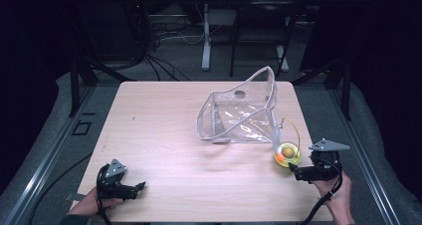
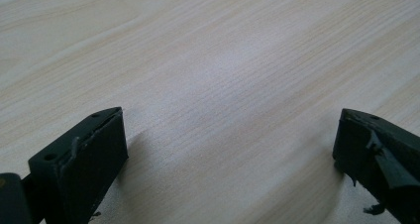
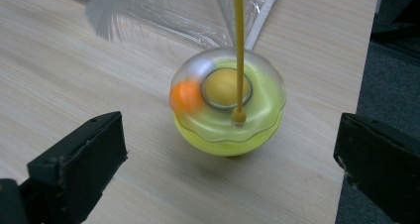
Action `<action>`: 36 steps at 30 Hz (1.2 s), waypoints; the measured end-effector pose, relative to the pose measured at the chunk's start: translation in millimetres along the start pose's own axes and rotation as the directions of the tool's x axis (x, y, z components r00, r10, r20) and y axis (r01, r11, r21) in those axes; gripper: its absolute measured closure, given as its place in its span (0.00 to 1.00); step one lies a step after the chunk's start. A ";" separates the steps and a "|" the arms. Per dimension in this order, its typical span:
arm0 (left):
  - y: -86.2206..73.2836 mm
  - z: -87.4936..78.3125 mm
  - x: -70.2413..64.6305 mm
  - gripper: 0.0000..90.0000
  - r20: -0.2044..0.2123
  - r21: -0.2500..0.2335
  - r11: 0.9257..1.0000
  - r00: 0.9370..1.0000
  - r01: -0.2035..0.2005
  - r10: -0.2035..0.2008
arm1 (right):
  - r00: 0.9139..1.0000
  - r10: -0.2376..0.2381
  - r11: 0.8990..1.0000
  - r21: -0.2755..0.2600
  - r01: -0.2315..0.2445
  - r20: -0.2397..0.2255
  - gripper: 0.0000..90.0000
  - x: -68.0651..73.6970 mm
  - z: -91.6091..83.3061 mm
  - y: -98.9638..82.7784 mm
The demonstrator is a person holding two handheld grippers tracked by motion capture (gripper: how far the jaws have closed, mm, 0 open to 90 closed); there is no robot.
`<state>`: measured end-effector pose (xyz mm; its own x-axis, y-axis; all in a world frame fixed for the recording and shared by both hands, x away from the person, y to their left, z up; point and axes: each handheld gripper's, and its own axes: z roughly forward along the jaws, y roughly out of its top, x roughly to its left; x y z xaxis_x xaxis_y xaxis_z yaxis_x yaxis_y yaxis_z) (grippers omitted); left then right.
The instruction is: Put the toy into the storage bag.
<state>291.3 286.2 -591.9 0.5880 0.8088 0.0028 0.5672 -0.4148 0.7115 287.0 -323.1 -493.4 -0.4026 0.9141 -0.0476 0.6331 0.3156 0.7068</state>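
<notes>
1. The right gripper (image 1: 294, 171) stands with its 2 jaws spread wide and holds nothing; the yellow-green toy (image 3: 229, 102) sits ahead of them on the table (image 1: 164, 130), centred in the gap, with clear wood between it and each jaw.
2. The toy is a squat round dome with a clear top; an orange ball (image 3: 185, 96) lies inside on the side nearer the left-hand jaw, and a thin yellow stalk (image 3: 238, 45) rises from a small knob on the dome and runs up beyond the jaws.
3. Beyond the toy, farther from the jaws, lies the clear plastic bag (image 1: 239, 110), its mouth gaping; from the high view the bag's near corner seems just beside the toy, though I cannot tell whether they touch.
4. The step in hand looks like the approach for a grasp on the toy; to do it well, push the jaws straight forward until the widest part of the body sits between the 2 pads, then close evenly.
5. Keep the jaws low, below the clear dome; the curved top would likely squirt out upward under a high pinch.
6. Keep the stalk out of the closing line; it seems slender and may bend or tip the toy.
7. The left gripper (image 2: 230, 149) rests with its jaws wide apart over bare wood, holding nothing; it stands well apart from the toy.
</notes>
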 end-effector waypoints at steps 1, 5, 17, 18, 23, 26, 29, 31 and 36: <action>0.0 0.0 0.0 0.00 0.000 0.000 1.000 1.000 0.000 0.000 | 1.000 -0.002 1.000 -0.003 0.002 0.002 0.00 -0.4 -0.8 2.0; 0.0 0.0 0.0 0.00 0.000 0.000 1.000 1.000 0.000 0.000 | 1.000 -0.014 1.000 -0.013 0.014 0.001 0.00 -0.6 -2.8 8.0; 0.0 0.0 0.0 0.00 0.000 0.000 1.000 1.000 0.000 0.000 | 0.999 -0.044 0.999 -0.019 0.044 0.007 0.01 1.4 -6.1 28.1; 0.0 0.0 0.0 0.00 0.000 0.000 1.000 1.000 0.000 0.000 | 0.999 -0.044 0.999 -0.025 0.044 0.007 0.01 1.2 -6.4 29.2; 0.0 0.0 0.0 0.00 0.000 0.000 1.000 1.000 0.000 0.000 | 0.999 -0.047 0.998 -0.037 0.047 0.005 0.07 0.8 -8.7 35.0; 0.0 0.0 0.0 0.00 0.000 0.000 1.000 1.000 0.000 0.000 | 0.999 -0.042 0.998 -0.054 0.042 0.000 0.16 0.3 -12.0 38.1; 0.0 0.0 0.0 0.00 0.000 0.000 1.000 1.000 0.000 0.000 | 0.999 -0.052 0.997 -0.063 0.052 -0.001 0.27 0.3 -15.9 42.9; 0.0 0.0 0.0 0.00 0.000 0.000 1.000 1.000 0.000 0.000 | 0.998 -0.057 0.997 -0.056 0.057 0.000 0.32 0.4 -18.6 45.8; 0.0 0.0 0.0 0.00 0.000 0.000 1.000 1.000 0.000 0.000 | 0.997 -0.072 0.995 -0.063 0.072 0.012 0.42 2.3 -22.4 51.3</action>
<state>291.3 286.2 -591.9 0.5879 0.8090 0.0027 0.5673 -0.4146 0.7115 303.8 -310.6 -441.4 -0.4390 0.8922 -0.1063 0.5597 0.3641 0.7444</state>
